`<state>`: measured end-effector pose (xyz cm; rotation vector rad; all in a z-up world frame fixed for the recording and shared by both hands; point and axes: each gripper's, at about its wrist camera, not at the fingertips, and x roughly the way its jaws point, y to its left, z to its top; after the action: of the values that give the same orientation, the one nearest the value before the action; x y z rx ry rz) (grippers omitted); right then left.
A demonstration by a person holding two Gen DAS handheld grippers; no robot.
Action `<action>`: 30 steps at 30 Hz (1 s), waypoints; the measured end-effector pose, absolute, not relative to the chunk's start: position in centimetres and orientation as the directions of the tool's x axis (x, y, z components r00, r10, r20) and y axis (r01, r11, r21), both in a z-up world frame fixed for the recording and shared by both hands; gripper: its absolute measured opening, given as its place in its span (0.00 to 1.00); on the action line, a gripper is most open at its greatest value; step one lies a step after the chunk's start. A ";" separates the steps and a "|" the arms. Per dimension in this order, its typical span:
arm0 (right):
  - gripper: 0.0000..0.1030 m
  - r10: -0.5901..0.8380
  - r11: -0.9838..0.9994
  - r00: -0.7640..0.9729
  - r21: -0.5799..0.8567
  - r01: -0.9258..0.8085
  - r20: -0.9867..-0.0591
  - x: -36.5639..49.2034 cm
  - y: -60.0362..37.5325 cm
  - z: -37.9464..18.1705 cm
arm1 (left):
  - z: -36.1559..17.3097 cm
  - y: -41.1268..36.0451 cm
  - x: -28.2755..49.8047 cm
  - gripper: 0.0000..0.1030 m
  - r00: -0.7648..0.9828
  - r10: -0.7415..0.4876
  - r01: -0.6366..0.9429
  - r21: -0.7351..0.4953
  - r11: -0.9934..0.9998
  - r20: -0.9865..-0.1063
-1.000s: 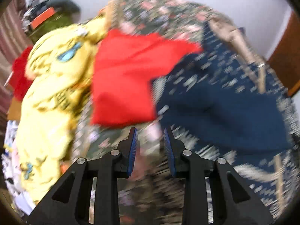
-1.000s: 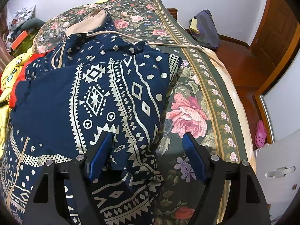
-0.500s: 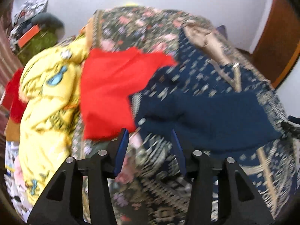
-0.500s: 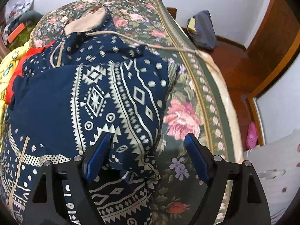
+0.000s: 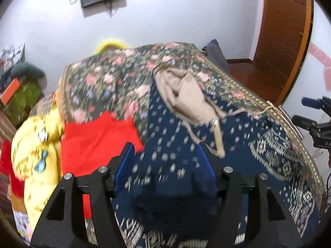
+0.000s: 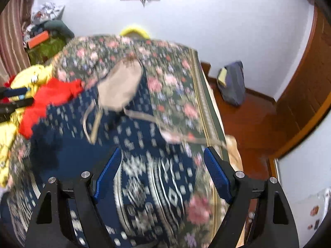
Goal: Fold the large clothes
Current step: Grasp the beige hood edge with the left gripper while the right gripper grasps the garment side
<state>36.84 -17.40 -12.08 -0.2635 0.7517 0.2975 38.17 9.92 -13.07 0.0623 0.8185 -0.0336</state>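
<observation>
The navy patterned garment lies spread on the bed, over its floral bedspread, with a lower panel already turned up over the middle, so that one fold looks made. Its beige lining at the neck end shows near the head of the bed, and a thin tie cord trails off toward the bed's right edge. The left tool has just been opening; its blue pads stand apart above the navy cloth with nothing pinched between them. The right tool is likewise spread wide over the white geometric border of the same garment, empty, near the right edge of the bed. Both views are blurred, so fine creases cannot be read. Judging from how things lie, the task is early to midway: the garment is only partly folded, still broad and loose at the top, and it would need further folds to become a compact stack. Beside it to the left lies a red garment, roughly flattened, and beyond that a rumpled yellow printed garment; whether these are finished or waiting is unclear, though the yellow one looks unfolded. A dark bag sits on the wooden floor at right.
</observation>
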 end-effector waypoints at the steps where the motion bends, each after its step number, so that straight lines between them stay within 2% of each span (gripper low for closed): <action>1: 0.77 0.180 0.925 0.694 -0.120 -0.360 -0.697 37.1 -17.1 -11.9 | -12.9 9.4 39.1 0.63 0.689 -0.006 0.063 0.053 0.997 -0.724; 7: 0.77 0.239 0.921 0.660 -0.049 -0.387 -0.712 42.4 -13.8 -12.3 | -13.8 8.1 44.3 0.66 0.691 0.025 0.063 0.096 0.993 -0.722; 14: 0.77 0.243 0.923 0.552 0.016 -0.384 -0.798 48.6 -10.9 -17.1 | -17.5 8.8 50.1 0.66 0.636 0.025 0.031 0.057 0.998 -0.771; 21: 0.77 0.185 0.943 0.442 0.031 -0.332 -0.878 53.5 -9.9 -23.0 | -23.1 11.5 55.2 0.66 0.517 -0.042 -0.088 -0.102 0.991 -0.855; 24: 0.76 0.249 0.945 0.430 0.122 -0.303 -0.868 54.6 -11.0 -23.5 | -25.0 12.7 56.2 0.66 0.479 -0.098 -0.136 -0.184 0.973 -0.873; 26: 0.76 0.285 0.943 0.408 0.178 -0.280 -0.867 55.1 -11.8 -23.7 | -25.8 13.0 56.7 0.66 0.468 -0.099 -0.160 -0.195 0.968 -0.878; 28: 0.70 0.309 0.939 0.399 0.210 -0.274 -0.863 55.2 -12.1 -23.9 | -26.4 13.4 56.8 0.66 0.478 -0.116 -0.184 -0.229 0.956 -0.871; 29: 0.60 0.328 0.933 0.393 0.228 -0.279 -0.859 55.1 -12.2 -23.9 | -26.7 13.8 56.8 0.66 0.478 -0.138 -0.201 -0.261 0.944 -0.867; 30: 0.46 0.353 0.923 0.384 0.252 -0.289 -0.853 54.9 -12.2 -23.8 | -27.0 14.2 56.6 0.66 0.480 -0.165 -0.218 -0.300 0.929 -0.862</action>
<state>54.91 -12.23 -23.81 0.0651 1.1030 0.4099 56.64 14.23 -26.96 -0.3978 1.0777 0.0333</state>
